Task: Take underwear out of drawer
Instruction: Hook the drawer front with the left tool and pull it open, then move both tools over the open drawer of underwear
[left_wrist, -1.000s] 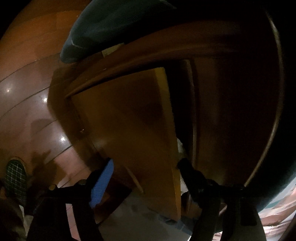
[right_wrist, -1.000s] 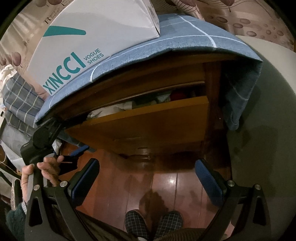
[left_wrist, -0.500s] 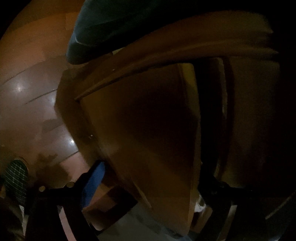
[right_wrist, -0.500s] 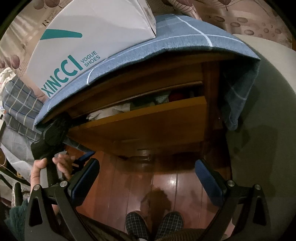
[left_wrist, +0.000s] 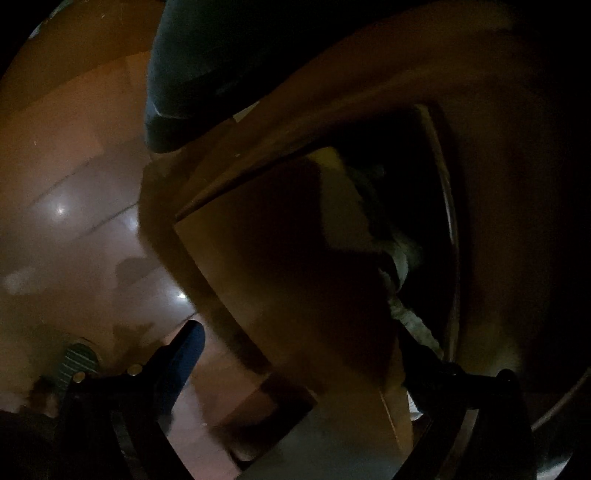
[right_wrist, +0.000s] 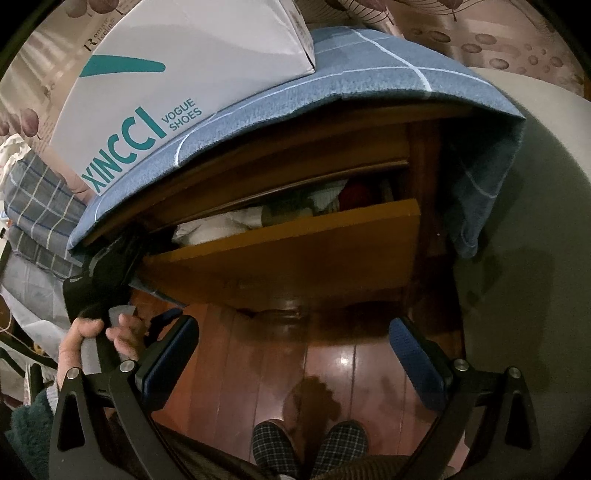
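My matt black plastic right gripper (right_wrist: 293, 345) wore ribbed blue rubber-like pads (right_wrist: 415, 360). Below it the reddish wooden plank floor (right_wrist: 332, 354) shone glossy. The orange-brown wooden drawer front (right_wrist: 295, 254) looked smooth and satin, and pale soft cloth (right_wrist: 221, 225) lay inside. A fuzzy blue checked cloth cover (right_wrist: 369, 81) carried a smooth white cardboard shoe box (right_wrist: 184, 66).

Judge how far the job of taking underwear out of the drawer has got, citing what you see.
Done: the drawer stands pulled out, clothes showing inside. In hand: the left gripper, jaws opening, straddles the drawer's front panel. Left: nothing is gripped; the right gripper hangs open, empty.
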